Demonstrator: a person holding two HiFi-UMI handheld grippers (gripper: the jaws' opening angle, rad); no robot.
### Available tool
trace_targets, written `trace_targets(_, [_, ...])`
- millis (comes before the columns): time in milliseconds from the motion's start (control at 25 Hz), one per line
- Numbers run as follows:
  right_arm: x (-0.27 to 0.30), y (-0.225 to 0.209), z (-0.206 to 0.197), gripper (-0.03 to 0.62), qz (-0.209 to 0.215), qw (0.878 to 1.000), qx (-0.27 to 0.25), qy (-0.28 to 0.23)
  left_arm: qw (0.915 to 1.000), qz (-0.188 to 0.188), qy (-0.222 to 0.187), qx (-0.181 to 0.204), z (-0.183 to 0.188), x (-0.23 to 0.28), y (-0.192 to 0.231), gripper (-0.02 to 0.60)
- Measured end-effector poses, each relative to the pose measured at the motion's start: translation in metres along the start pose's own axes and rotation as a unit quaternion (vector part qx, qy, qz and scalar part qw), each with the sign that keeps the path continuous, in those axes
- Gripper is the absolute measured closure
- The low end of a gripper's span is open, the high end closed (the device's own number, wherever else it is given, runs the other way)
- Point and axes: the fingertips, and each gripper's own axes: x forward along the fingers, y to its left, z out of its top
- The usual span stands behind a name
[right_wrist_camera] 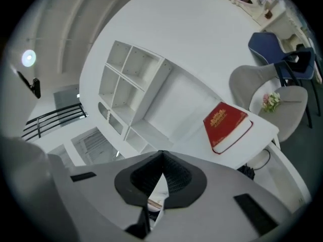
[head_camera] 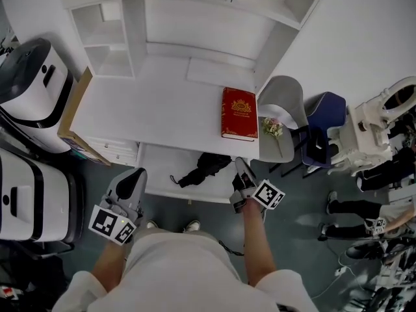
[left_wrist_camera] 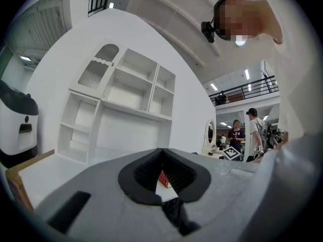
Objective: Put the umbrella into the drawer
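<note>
The book [head_camera: 238, 112] lies on the counter [head_camera: 162, 109], at its right end. The open drawer [head_camera: 162, 174] projects before the counter; the umbrella [head_camera: 203, 169] lies in it. The shelf unit [head_camera: 195, 25] stands behind the counter. A chair [head_camera: 286, 99] stands right of it.

Drawer [head_camera: 159, 166] free at left, umbrella [head_camera: 207, 165] across its right

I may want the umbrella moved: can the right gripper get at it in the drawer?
Probably yes: the umbrella lies uncovered in the open drawer, and the right gripper hangs just beside it, nothing between.
</note>
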Motion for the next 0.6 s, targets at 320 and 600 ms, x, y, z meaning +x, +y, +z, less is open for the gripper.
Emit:
trace_targets(320, [-0.009, 0.069, 0.030, 0.594, 0.030, 0.991, -0.127, 0.004, 0.9993, 0.005, -0.027, 0.024, 0.025, 0.003, 0.004, 0.566])
trace_targets(600, [-0.012, 0.127, 0.042, 0.594, 0.063, 0.973, -0.219, 0.023, 0.9981, 0.012, -0.039, 0.045, 0.048, -0.001, 0.018, 0.567])
